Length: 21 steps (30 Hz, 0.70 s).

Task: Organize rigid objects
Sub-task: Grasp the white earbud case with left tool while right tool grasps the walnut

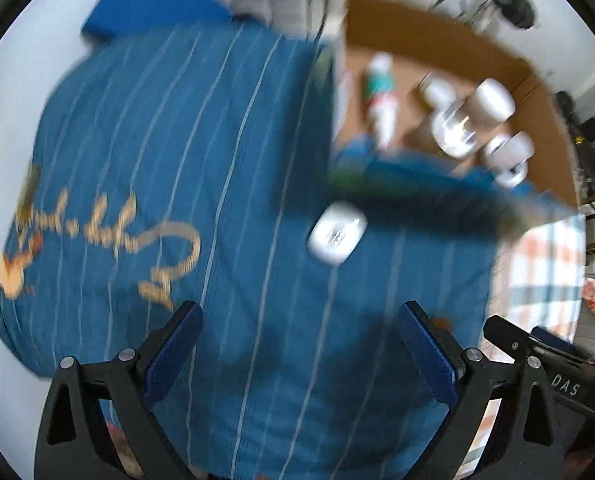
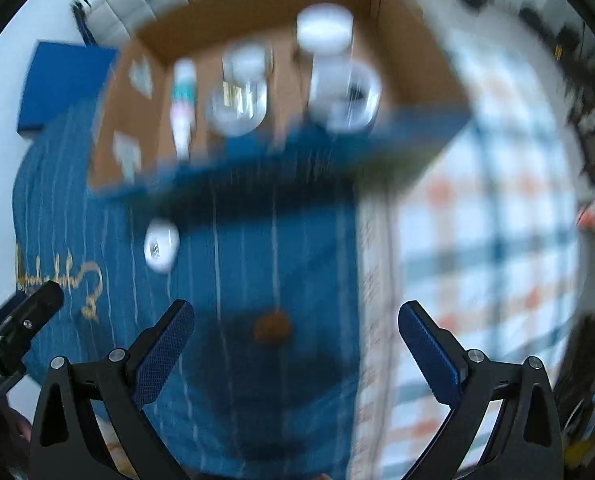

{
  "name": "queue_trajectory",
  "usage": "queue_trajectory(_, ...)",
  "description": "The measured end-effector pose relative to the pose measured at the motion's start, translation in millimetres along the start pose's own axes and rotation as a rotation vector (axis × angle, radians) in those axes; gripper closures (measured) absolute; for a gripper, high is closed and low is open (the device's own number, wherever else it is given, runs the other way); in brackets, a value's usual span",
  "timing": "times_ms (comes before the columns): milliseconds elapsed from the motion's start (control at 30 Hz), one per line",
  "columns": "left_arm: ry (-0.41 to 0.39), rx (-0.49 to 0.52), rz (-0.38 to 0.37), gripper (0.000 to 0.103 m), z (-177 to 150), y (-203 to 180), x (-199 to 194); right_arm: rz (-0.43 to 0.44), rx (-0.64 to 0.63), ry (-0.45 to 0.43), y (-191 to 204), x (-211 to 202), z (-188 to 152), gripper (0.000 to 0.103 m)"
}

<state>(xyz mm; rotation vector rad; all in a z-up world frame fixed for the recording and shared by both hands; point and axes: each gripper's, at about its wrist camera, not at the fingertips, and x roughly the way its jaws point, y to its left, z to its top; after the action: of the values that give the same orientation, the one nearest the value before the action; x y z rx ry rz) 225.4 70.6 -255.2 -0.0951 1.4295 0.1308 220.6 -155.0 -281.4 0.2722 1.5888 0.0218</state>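
A small white jar [image 1: 336, 235] lies on the blue striped cloth [image 1: 177, 152], just in front of the cardboard box [image 1: 437, 44]; the right wrist view shows the same white jar [image 2: 161, 249] left of centre. Inside the box [image 2: 257, 4] lie a white tube [image 1: 381, 100] and several white and clear jars [image 1: 457, 128]. The tube [image 2: 183, 104] and jars [image 2: 241, 104] are blurred in the right wrist view. My left gripper [image 1: 301, 354] is open above the cloth, below the jar, holding nothing. My right gripper [image 2: 297, 350] is open too and holds nothing.
A checked cloth [image 2: 489, 208] covers the surface to the right of the blue cloth. A blue cushion [image 1: 153, 4] lies at the far left behind it. The other gripper's black body [image 1: 545, 356] shows at the lower right, and again as a black gripper body [image 2: 17, 320] at the left edge.
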Motion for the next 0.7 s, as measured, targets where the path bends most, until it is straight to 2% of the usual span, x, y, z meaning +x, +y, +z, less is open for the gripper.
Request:
queue_trajectory(67,0.050,-0.025,0.004,0.003,-9,8,21,0.041,0.074,0.079,-5,35,-9,0.000)
queue_trajectory(133,0.081,-0.037,0.014,0.003,-15,13,37,0.066,0.132,0.112,-9,58,-14,0.002)
queue_trajectory(233,0.111,-0.056,0.022,0.003,-14,15,53,0.090,0.171,0.114,-9,83,-17,0.016)
queue_trajectory(267,0.120,-0.063,0.018,0.003,-13,14,57,0.085,0.165,0.113,-8,90,-17,0.032)
queue_trajectory(300,0.122,-0.068,0.013,0.003,-11,14,59,0.070,0.160,0.117,-7,95,-16,0.053)
queue_trajectory(367,0.115,-0.077,0.003,0.003,-5,12,61,0.043,0.143,0.093,-4,94,-17,0.064)
queue_trajectory(533,0.103,-0.049,-0.010,0.003,19,-5,71,0.009,0.106,0.093,-12,88,-16,0.064)
queue_trajectory(700,0.110,0.076,0.035,0.003,48,-36,95,-0.021,0.084,0.075,-30,73,-7,0.064)
